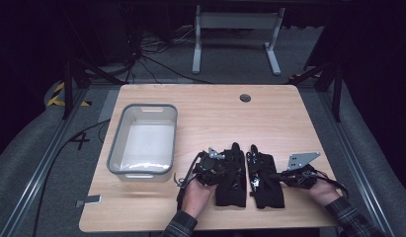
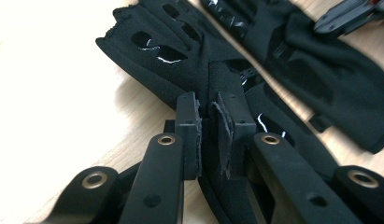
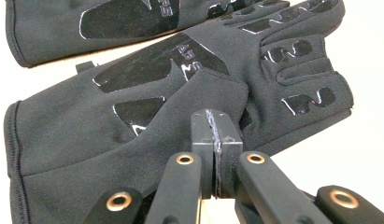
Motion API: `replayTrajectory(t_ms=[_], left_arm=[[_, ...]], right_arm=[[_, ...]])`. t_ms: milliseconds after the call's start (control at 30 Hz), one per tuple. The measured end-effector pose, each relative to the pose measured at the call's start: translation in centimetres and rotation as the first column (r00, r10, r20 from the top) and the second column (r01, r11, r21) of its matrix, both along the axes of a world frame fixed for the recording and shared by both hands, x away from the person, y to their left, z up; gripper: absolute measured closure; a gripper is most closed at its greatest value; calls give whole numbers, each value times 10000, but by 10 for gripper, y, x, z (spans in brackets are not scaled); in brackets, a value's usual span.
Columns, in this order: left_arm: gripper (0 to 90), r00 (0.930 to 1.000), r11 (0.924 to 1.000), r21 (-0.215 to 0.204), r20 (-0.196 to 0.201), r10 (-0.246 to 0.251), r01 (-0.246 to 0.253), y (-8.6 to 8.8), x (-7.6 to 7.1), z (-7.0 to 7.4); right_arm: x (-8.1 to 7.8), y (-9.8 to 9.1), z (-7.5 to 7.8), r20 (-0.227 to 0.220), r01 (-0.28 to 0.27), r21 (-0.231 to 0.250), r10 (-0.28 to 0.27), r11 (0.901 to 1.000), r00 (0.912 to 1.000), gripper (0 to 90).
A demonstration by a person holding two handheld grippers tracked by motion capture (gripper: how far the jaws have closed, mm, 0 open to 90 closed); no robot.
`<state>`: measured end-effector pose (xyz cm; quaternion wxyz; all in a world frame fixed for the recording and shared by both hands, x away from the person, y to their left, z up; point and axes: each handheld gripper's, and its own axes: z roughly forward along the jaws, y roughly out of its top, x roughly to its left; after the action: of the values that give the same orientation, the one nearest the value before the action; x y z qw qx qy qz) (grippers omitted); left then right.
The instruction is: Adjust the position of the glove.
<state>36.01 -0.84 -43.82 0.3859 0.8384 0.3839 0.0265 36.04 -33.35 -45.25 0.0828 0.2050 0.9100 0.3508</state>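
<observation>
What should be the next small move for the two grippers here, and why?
Probably lift the left glove a little. The left gripper has pinched a fold of that glove between its nearly shut jaws, while the glove lies flat on the table beside the grey bin. The right gripper has its jaws pressed together at the edge of the right glove; whether it holds fabric is unclear.

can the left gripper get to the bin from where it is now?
Probably yes: the grey bin sits just beside the left gripper, bare table between. But it looks clamped on the left glove, so the glove would come along.
</observation>
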Motion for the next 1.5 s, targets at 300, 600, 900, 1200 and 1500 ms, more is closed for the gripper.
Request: replayTrajectory(t_ms=[300, 600, 900, 1200, 1500], left_arm=[[801, 9999, 9990, -414, 49, -159, 161, -1, -2, 7], [799, 9996, 9980, -563, -60, -274, 270, -4, 2, 8], [798, 9987, 9918, -1196, -190, -465, 439, -5, 10, 14], [798, 9983, 9902, -1267, 122, -575, 586, -14, 21, 25], [797, 9964, 9868, -1388, 235, -812, 837, -30, 31, 31]], right_arm=[[1, 3, 0, 36, 16, 61, -16, 10000, 10000, 900], [3, 6, 0, 14, -38, 123, 38, 9999, 10000, 900], [6, 14, 1, 60, -170, 59, 170, 9998, 9998, 900], [14, 21, -2, -86, -217, 324, 220, 9992, 9997, 900], [23, 34, -2, 11, -320, 312, 320, 9990, 9995, 900]])
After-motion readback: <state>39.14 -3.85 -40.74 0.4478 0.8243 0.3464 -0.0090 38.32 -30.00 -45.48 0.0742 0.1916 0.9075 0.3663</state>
